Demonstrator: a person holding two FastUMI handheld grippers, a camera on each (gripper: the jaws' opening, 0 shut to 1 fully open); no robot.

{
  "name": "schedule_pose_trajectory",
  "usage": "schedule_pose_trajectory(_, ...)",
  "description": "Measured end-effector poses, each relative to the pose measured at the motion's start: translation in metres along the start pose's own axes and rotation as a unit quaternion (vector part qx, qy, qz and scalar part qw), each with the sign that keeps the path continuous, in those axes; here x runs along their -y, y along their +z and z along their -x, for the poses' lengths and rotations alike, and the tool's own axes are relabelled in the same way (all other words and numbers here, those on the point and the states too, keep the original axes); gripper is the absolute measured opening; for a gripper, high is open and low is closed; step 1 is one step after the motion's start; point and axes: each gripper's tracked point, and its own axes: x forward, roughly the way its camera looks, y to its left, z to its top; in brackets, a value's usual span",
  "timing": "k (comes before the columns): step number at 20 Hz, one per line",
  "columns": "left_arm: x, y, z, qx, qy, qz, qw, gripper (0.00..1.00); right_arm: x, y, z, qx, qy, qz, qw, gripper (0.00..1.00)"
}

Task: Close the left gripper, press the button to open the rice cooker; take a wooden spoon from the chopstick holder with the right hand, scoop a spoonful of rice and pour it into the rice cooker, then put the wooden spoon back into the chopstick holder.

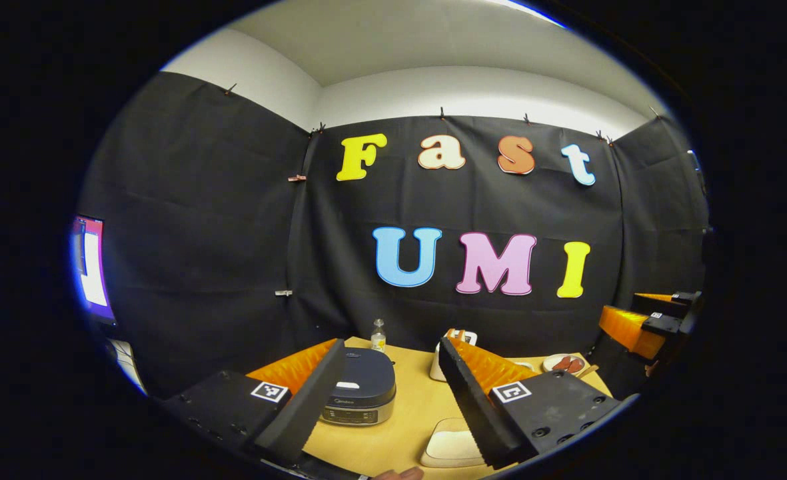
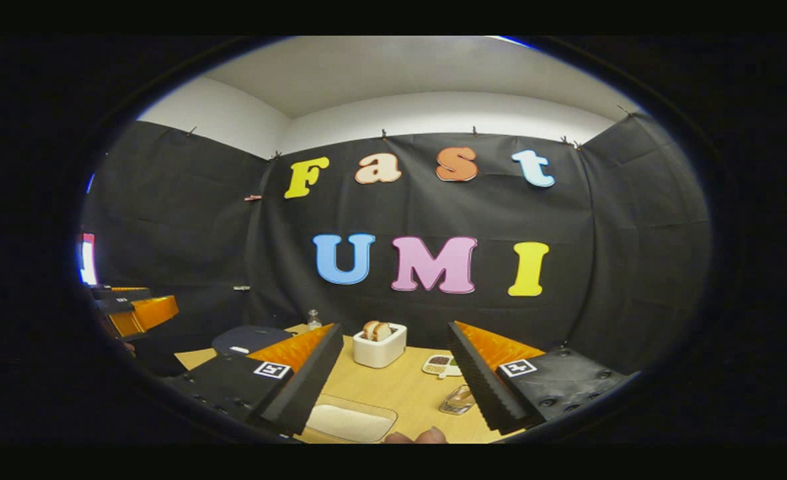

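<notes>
A dark blue rice cooker (image 1: 360, 390) with its lid down stands on the wooden table, low between the fingers of my left gripper (image 1: 390, 347), which is open and empty above it. The cooker (image 2: 250, 339) also lies to the left in the right gripper view. A white chopstick holder (image 2: 380, 347) with wooden spoon handles (image 2: 376, 330) in it stands ahead of my right gripper (image 2: 394, 328), which is open, empty and well short of it. The holder (image 1: 438, 363) is partly hidden behind a finger in the left gripper view. A shallow tray of rice (image 2: 350, 420) lies near the front edge.
A small clear bottle (image 1: 378, 335) stands behind the cooker. A plate with red pieces (image 1: 566, 363) is at the far right. A small dish of beans (image 2: 441, 365) and a little glass container (image 2: 458, 400) lie right of the holder. The table (image 2: 400, 390) ends at the black cloth wall.
</notes>
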Motion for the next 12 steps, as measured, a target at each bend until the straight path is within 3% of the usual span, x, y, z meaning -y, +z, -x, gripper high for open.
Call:
schedule_pose_trajectory(8, -0.028, -0.038, -0.055, -0.050, 0.013, 0.006, 0.999, 0.87, -0.041, -0.024, -0.016, -0.040, 0.018, -0.017, 0.999, 0.96)
schedule_pose_trajectory(12, -0.062, -0.076, -0.094, -0.106, 0.027, 0.020, 0.994, 0.74, -0.061, -0.020, -0.032, -0.042, -0.001, 0.002, 0.999, 0.98)
